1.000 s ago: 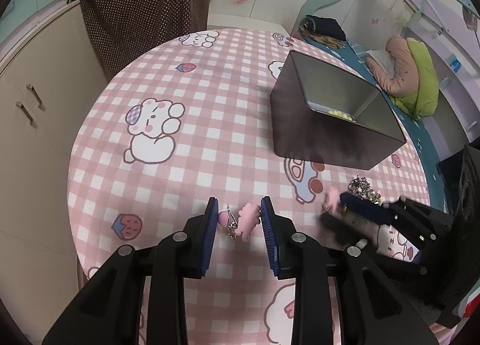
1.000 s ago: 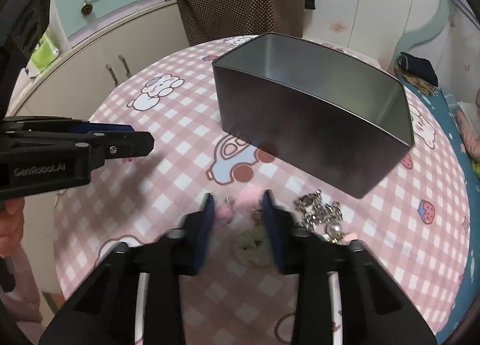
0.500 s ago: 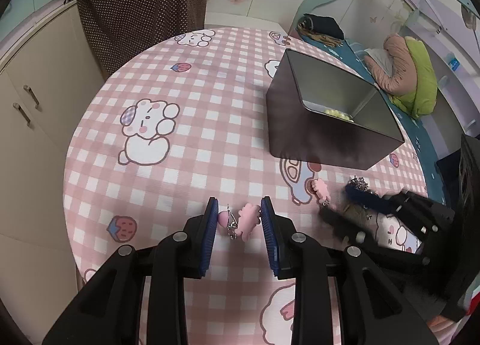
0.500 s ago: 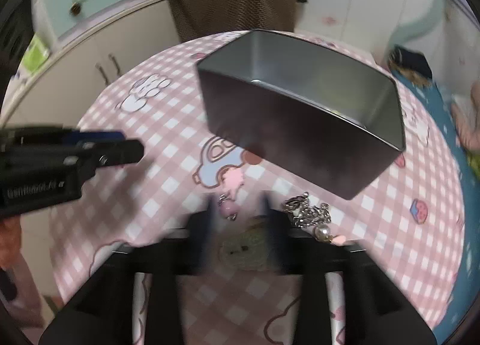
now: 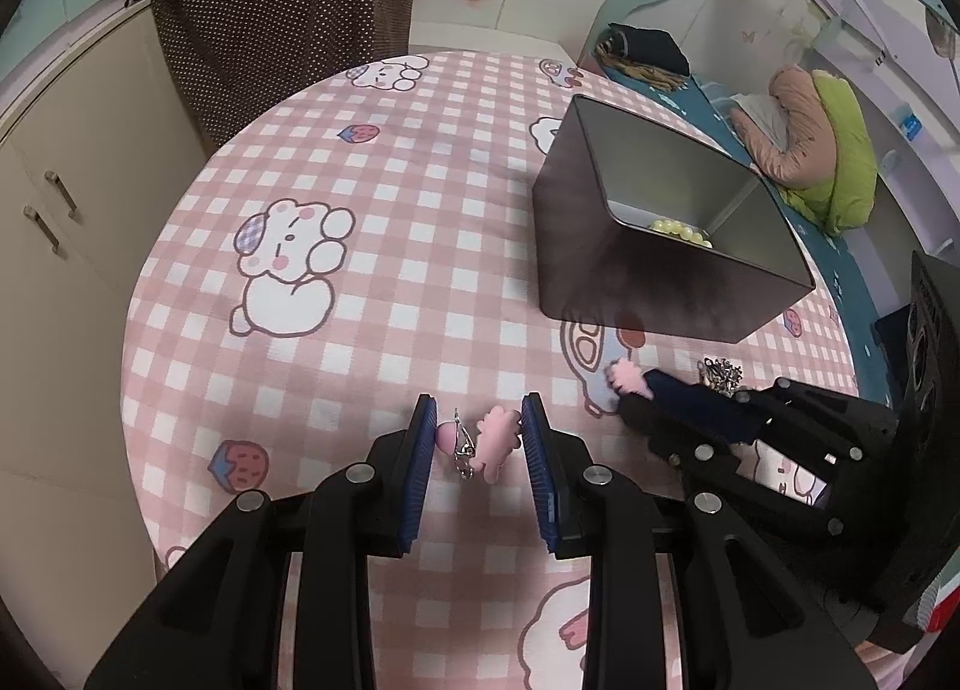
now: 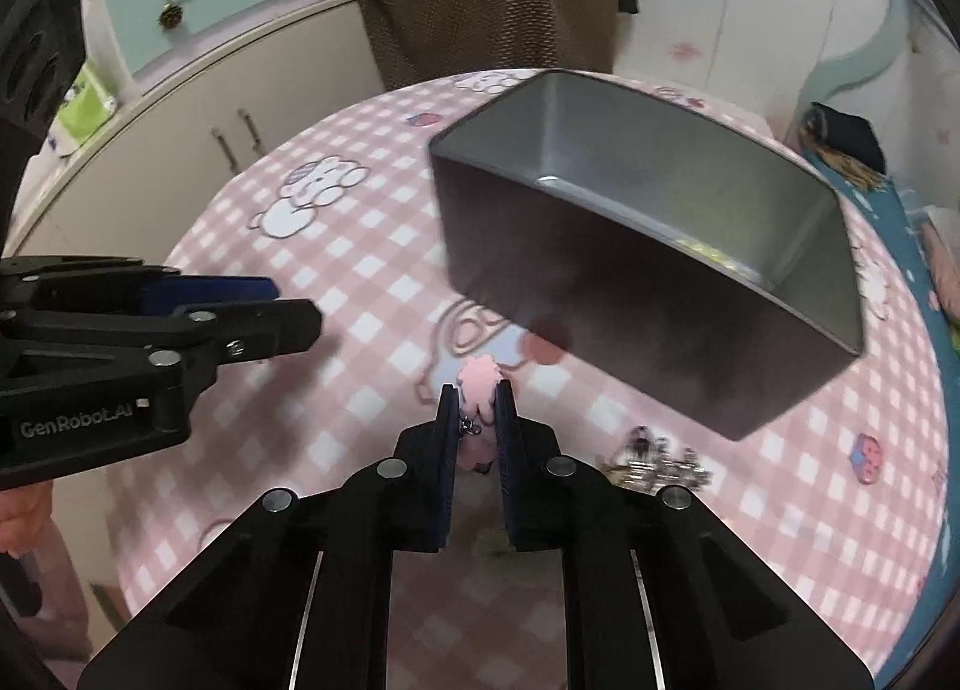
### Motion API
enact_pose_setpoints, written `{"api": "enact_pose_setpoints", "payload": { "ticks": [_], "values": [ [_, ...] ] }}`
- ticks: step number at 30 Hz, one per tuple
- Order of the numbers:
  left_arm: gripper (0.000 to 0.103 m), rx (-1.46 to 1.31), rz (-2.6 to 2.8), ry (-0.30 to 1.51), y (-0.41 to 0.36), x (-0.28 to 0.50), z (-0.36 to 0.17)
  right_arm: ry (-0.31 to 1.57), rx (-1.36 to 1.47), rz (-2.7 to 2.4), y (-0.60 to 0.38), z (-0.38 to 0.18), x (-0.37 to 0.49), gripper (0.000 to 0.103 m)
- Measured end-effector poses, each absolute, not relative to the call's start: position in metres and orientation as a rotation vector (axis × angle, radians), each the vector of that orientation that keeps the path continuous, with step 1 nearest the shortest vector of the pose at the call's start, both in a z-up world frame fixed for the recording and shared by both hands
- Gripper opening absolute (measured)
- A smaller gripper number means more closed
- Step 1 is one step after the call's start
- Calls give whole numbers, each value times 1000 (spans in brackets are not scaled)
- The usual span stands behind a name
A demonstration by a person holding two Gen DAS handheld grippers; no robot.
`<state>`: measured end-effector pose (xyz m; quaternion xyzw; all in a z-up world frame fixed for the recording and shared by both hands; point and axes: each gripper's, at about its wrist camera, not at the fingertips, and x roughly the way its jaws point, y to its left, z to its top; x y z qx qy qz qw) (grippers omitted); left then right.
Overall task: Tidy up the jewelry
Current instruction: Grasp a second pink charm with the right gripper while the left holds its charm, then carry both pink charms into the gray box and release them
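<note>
At lower centre of the left wrist view our left gripper (image 5: 477,438) brackets a pink earring (image 5: 480,441) lying on the checked tablecloth (image 5: 372,282), jaws apart, while further right our right gripper (image 6: 477,399) clamps a second pink earring (image 6: 478,384) near the metal box (image 6: 660,282).

Left claw (image 5: 477,444) was held low over the worktop (image 5: 390,282), its blue pads parted on either side of a pink earring (image 5: 495,441). Right claw (image 6: 477,411) was raised above the worktop, nearer the metal tin (image 6: 648,282), its pads pressed together on a second pink earring (image 6: 478,384).
</note>
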<state>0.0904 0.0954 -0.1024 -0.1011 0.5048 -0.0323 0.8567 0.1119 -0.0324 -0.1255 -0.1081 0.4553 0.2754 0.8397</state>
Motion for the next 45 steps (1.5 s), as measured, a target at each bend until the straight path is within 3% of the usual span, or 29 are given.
{"api": "enact_pose_setpoints", "payload": {
  "ticks": [27,45],
  "values": [
    [28,-95,-171,955,37,106,-52,786,-50,438,-123,-59,114,13],
    [28,-60,-171,862,24,142,-11,742,-27,434,-116,-36,154,13]
  ]
}}
